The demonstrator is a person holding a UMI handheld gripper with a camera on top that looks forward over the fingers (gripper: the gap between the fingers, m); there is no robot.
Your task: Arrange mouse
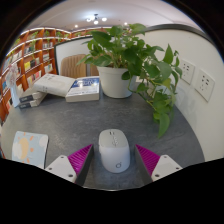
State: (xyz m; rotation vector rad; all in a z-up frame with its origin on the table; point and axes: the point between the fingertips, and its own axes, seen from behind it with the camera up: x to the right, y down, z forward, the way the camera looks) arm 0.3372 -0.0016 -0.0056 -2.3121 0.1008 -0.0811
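Note:
A white computer mouse (114,150) lies on the grey table (70,125), its rear end toward me. It sits between my two fingers, whose magenta pads (79,160) stand to either side of it with a gap on each side. My gripper (113,161) is open and low over the table. The mouse rests on the table by itself.
A potted green plant in a white pot (116,80) stands beyond the mouse, its leaves trailing to the right. An open book and a stack of books (68,88) lie at the back left. A pale blue booklet (30,148) lies left of my fingers. Bookshelves (28,60) line the left wall.

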